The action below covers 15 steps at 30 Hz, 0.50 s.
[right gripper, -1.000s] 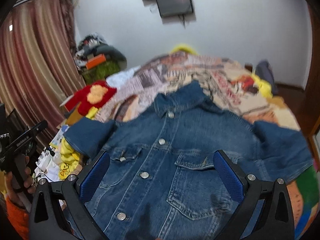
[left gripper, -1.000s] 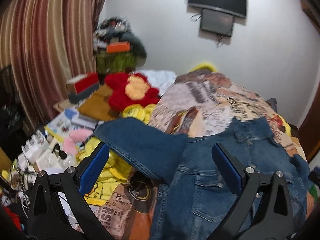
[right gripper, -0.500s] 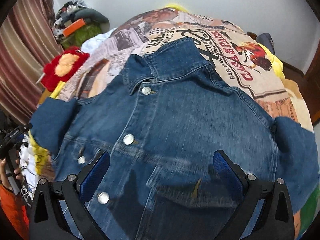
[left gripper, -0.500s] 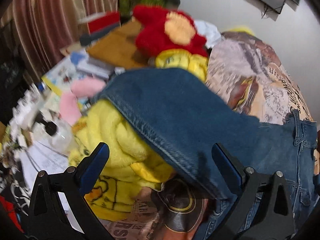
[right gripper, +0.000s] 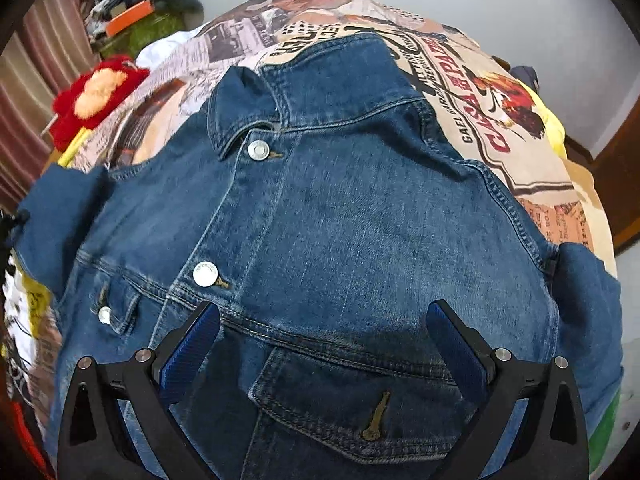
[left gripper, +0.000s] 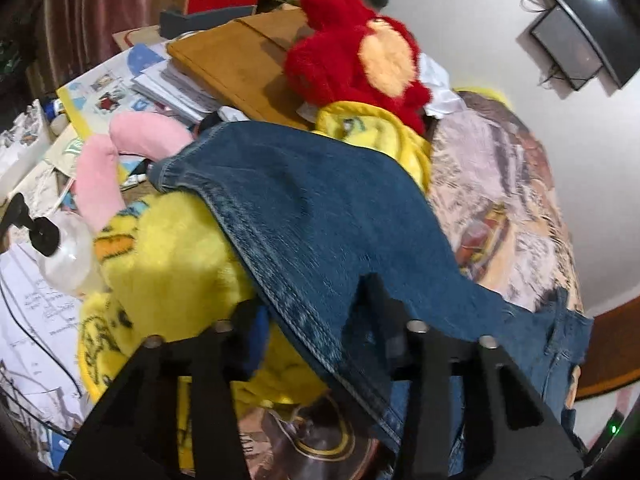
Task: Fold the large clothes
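The bed cover [right gripper: 472,92], printed with newspaper and poster patterns, is the largest thing in view and everything else sits on or beside it. The denim jacket [right gripper: 340,216] lies face up in the middle of the bed cover, buttoned, collar toward the far wall, both sleeves spread out to the sides. One sleeve [left gripper: 312,216] runs off the bed cover's edge and drapes over a yellow plush toy [left gripper: 168,264] just beside the bed cover. A red plush toy [left gripper: 360,56] sits farther along that same edge, with a brown board [left gripper: 240,60] and papers beyond it, and a pink plush piece [left gripper: 108,160] next to the yellow one. A clear pump bottle [left gripper: 60,248] stands past the yellow toy, away from the bed cover.

The left gripper [left gripper: 320,320] has just been closing its jaws around the lower edge of the sleeve; the denim passes between its fingers, though whether the pads already press it cannot be told. The right gripper [right gripper: 324,340] hangs over the jacket's chest pocket [right gripper: 360,404] with its jaws wide apart, holding nothing.
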Each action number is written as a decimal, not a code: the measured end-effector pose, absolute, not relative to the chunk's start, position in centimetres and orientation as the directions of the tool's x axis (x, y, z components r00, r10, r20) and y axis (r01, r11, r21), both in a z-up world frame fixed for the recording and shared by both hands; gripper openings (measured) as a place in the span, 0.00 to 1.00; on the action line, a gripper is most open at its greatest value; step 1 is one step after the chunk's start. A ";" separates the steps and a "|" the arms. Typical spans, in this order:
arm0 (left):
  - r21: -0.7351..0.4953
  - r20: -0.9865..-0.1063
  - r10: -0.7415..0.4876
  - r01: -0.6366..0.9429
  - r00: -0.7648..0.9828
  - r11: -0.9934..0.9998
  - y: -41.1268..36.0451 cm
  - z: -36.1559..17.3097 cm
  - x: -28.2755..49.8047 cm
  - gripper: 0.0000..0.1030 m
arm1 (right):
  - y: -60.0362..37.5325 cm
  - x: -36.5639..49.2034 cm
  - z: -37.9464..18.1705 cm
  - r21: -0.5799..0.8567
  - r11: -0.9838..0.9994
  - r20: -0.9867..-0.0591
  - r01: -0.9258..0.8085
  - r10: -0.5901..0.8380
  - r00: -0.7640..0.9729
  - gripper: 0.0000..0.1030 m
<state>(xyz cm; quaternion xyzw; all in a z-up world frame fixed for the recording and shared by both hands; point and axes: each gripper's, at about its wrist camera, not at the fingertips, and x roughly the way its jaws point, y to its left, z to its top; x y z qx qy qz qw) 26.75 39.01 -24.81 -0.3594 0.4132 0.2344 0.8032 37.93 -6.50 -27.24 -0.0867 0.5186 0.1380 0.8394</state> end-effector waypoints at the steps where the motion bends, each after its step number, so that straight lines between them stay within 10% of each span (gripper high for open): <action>1: -0.385 -0.832 0.081 -0.677 0.549 0.627 39.2 -24.7 26.8 0.33 | -6.5 37.8 -27.3 -0.003 0.945 -0.894 -0.327 0.144 0.424 1.00; 15: -0.271 -0.781 0.158 -0.556 0.604 0.785 32.7 -16.7 27.2 0.04 | -8.2 35.7 -24.3 0.083 0.939 -0.863 -0.333 0.235 0.447 0.99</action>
